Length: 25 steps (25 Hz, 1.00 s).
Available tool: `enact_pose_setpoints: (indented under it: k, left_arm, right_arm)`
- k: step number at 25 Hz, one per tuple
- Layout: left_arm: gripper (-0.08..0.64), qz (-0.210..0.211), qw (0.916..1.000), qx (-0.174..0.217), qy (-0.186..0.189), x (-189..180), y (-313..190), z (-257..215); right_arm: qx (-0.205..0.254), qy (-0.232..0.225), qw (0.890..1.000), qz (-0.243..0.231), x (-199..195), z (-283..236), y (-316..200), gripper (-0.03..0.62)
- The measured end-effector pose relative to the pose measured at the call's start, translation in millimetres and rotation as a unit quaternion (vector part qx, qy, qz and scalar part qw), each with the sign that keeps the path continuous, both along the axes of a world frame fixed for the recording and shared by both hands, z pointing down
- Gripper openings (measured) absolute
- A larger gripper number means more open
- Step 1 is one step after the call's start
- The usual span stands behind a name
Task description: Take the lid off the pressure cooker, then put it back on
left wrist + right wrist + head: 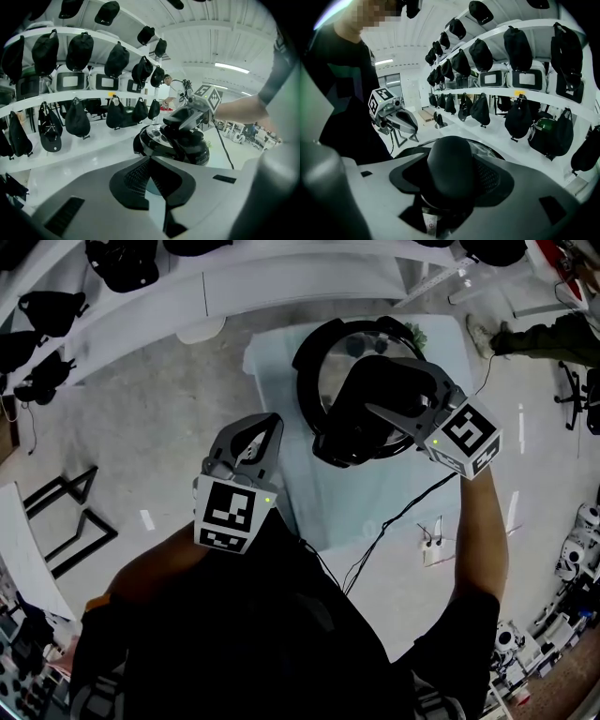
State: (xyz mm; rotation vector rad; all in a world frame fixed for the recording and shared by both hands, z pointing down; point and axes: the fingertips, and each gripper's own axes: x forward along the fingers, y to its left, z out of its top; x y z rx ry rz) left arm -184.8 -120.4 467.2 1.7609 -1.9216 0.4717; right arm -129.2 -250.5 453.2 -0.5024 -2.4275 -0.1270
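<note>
A person in a dark top (262, 634) stands over a black pressure cooker (194, 151) on a table draped in pale blue cloth (267, 352). The right gripper (394, 395) is clamped on the rounded black knob (451, 164) of the cooker's shiny, black-rimmed lid (328, 381). Only the right gripper view shows the hold itself, with both dark pads (490, 178) pressed to the knob's sides and the gleaming lid just beyond. The left gripper (262, 427) hangs beside the cloth's left edge, apart from the cooker, and its own view shows the jaws drawn together with nothing between them. That view also catches the cooker from the side, though not whether the lid sits flush on the pot. The gripper views face the white curved shelves (56, 96) hung with rows of black caps (77, 51), which the head view sees only from above. Only the head view shows the black cable (398, 517) crossing the cloth's near corner.
</note>
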Motion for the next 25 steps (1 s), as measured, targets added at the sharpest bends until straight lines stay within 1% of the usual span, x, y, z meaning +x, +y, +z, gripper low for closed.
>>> enact_pose_setpoints:
  k: [3,6,9,13,18,25]
  left_arm:
    - [0.006,0.002,1.0,0.0,0.002,1.2,1.5,0.1]
    - [0.006,0.005,1.0,-0.002,0.003,3.4,3.7,1.6]
    - [0.006,0.014,0.9999,0.002,0.004,10.9,0.7,0.5]
    - [0.006,0.023,0.9997,0.006,0.003,18.4,-2.5,-2.3]
    - [0.006,0.034,0.9994,0.004,0.0,29.5,1.7,-3.4]
    - [0.006,0.036,0.999,0.024,-0.01,43.3,3.9,-25.8]
  right_arm:
    - [-0.002,0.003,1.0,-0.001,0.7,-0.1,-1.3,0.299]
    - [-0.013,-0.005,1.0,0.027,-1.7,-2.0,-3.3,0.292]
    - [-0.004,-0.018,0.999,0.05,-0.5,-1.8,-4.1,0.291]
    - [0.006,-0.028,0.998,0.05,0.1,-1.5,-4.3,0.291]
    - [0.007,-0.032,0.998,0.05,-0.1,-1.6,-3.1,0.291]
    - [0.024,-0.029,0.996,0.082,7.6,-4.6,-6.4,0.293]
